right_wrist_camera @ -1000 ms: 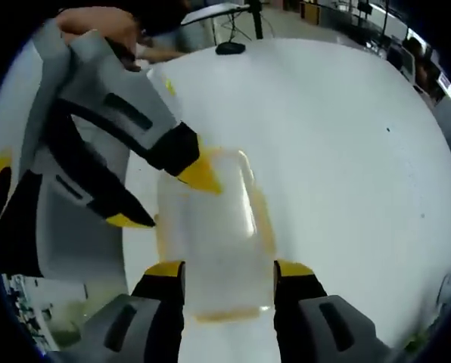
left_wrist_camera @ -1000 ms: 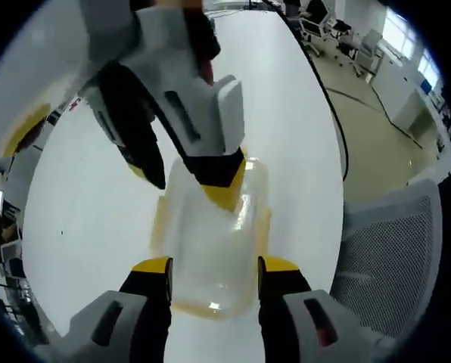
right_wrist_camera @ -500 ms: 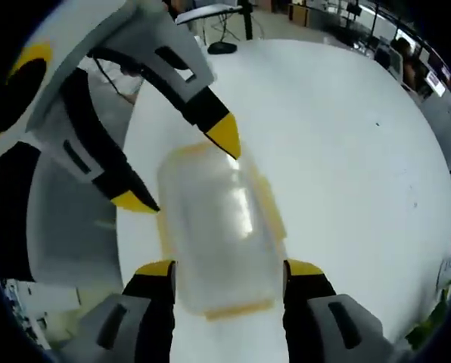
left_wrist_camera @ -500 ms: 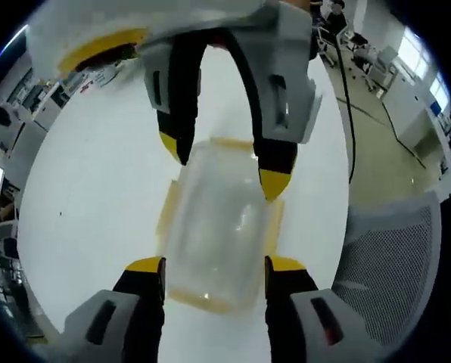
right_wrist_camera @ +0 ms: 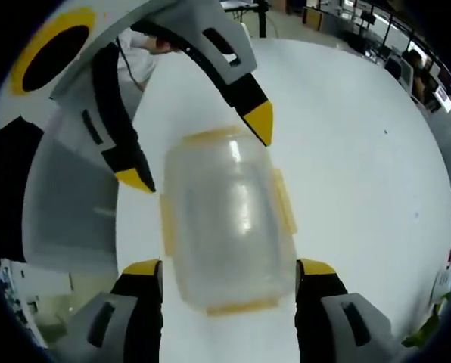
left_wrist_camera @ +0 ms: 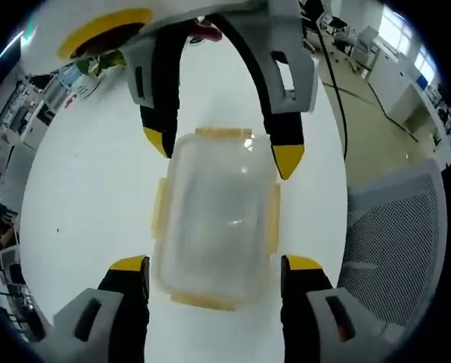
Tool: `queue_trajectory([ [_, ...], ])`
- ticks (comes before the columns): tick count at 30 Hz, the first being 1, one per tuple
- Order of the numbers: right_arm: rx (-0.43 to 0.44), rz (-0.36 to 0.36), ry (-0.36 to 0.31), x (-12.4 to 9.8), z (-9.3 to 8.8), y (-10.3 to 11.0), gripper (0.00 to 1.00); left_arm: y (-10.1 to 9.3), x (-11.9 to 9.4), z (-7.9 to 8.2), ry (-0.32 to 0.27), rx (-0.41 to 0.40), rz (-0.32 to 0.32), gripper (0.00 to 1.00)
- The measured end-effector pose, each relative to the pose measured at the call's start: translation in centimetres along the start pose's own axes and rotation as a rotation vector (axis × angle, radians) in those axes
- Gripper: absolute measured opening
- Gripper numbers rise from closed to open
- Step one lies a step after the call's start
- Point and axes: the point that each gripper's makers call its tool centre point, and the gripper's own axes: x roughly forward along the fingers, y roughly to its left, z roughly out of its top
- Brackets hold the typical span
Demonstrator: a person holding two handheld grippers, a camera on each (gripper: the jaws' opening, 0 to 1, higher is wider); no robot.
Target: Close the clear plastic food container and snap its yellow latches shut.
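Both grippers stand wide open, gripping nothing. Left gripper (left_wrist_camera: 214, 265) straddles the near end of the clear container (left_wrist_camera: 216, 215) lying on the white table (left_wrist_camera: 89, 189); right gripper (right_wrist_camera: 229, 266) straddles the opposite end, yellow latches (right_wrist_camera: 284, 200) along its sides.

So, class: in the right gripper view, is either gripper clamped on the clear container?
No: the right gripper and the left gripper both stand open, jaws apart around the container, without gripping it.
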Motion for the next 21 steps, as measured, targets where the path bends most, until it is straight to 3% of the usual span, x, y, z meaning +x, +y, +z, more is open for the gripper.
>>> queue_trajectory([
  [4, -0.05, -0.01, 0.014, 0.1, -0.3, 0.2, 0.74, -0.5, 0.1, -0.3, 0.007, 0.034, -0.018, 0.73],
  [6, -0.068, -0.022, 0.028, 0.4, -0.5, 0.0, 0.78, -0.5, 0.5, -0.4, 0.024, 0.105, -0.012, 0.73],
  [11, -0.119, -0.032, 0.067, 1.3, -1.3, -0.1, 0.79, -0.4, 1.0, -0.1, 0.015, 0.102, -0.015, 0.73],
  [21, -0.11, -0.061, 0.031, 1.3, -0.9, -0.6, 0.76, -0.1, 1.6, -0.2, 0.02, 0.105, -0.001, 0.73],
])
